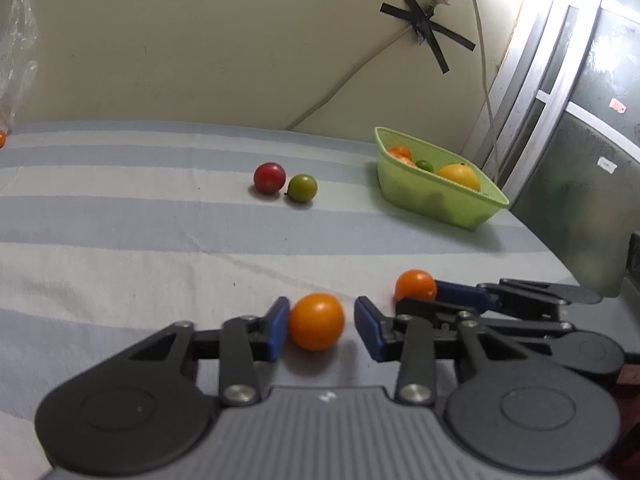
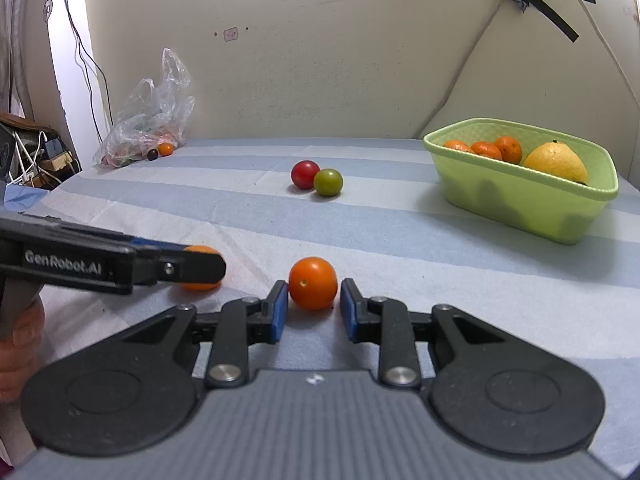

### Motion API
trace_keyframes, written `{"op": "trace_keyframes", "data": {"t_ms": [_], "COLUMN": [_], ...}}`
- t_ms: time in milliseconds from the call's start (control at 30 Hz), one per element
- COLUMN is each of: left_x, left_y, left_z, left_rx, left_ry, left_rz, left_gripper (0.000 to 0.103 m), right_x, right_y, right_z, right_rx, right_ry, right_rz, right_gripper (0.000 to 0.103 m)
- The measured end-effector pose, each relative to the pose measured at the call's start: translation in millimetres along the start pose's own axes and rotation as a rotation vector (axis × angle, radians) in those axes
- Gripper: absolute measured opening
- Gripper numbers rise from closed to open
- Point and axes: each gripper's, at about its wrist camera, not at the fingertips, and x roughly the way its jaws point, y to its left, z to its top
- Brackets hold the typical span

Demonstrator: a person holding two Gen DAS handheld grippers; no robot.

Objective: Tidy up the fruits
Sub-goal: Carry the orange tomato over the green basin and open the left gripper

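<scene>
My left gripper (image 1: pixel 322 322) is open around an orange tomato (image 1: pixel 316 321) that rests on the striped cloth; its left pad touches the fruit, the right pad stands apart. My right gripper (image 2: pixel 313 306) is open around a second orange tomato (image 2: pixel 313 283), with small gaps on both sides. That tomato shows in the left wrist view (image 1: pixel 415 285), as does the right gripper (image 1: pixel 424 300). The left gripper shows in the right wrist view (image 2: pixel 208 268), partly covering its tomato (image 2: pixel 200 268). A red tomato (image 2: pixel 305 174) and a green one (image 2: pixel 328 182) lie mid-table.
A light green basket (image 2: pixel 520 204) at the right back holds several small oranges and a large yellow citrus (image 2: pixel 557 162). A clear plastic bag (image 2: pixel 152 120) with two small fruits beside it lies at the back left by the wall. Cables hang at the left.
</scene>
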Motion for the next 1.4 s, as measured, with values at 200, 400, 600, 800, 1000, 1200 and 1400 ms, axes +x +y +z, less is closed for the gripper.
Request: {"op": "trace_keyframes", "data": {"t_ms": [200,400,600,800,1000,1200,1400], "left_x": [2,21,78,140,169,166,124], "left_y": [-10,-45,-72,-78,-82,-85,-99], "left_z": [17,66,120,151,150,154,145], "left_rx": [0.018,0.081,0.041,-0.053,-0.051,-0.051,0.031], "left_ry": [-0.013,-0.044,-0.027,0.042,0.072,0.048,-0.05], "left_rz": [-0.036,-0.122,-0.212,-0.23,-0.207,-0.224,-0.143], "left_gripper": [0.03,0.03,0.031,0.03,0.033,0.041,0.041], "right_x": [-6,-22,-29,0,5,-6,-18], "right_y": [-6,-38,-85,-101,-106,-111,-119], "right_z": [0,20,47,54,50,53,48], "right_rx": [0.041,0.078,0.134,0.102,0.088,0.119,0.193], "right_ry": [-0.035,-0.118,-0.213,-0.228,-0.236,-0.303,-0.35], "right_rz": [-0.031,-0.125,-0.263,-0.327,-0.338,-0.366,-0.399], "right_gripper": [0.028,0.028,0.028,0.028,0.033,0.034,0.034]}}
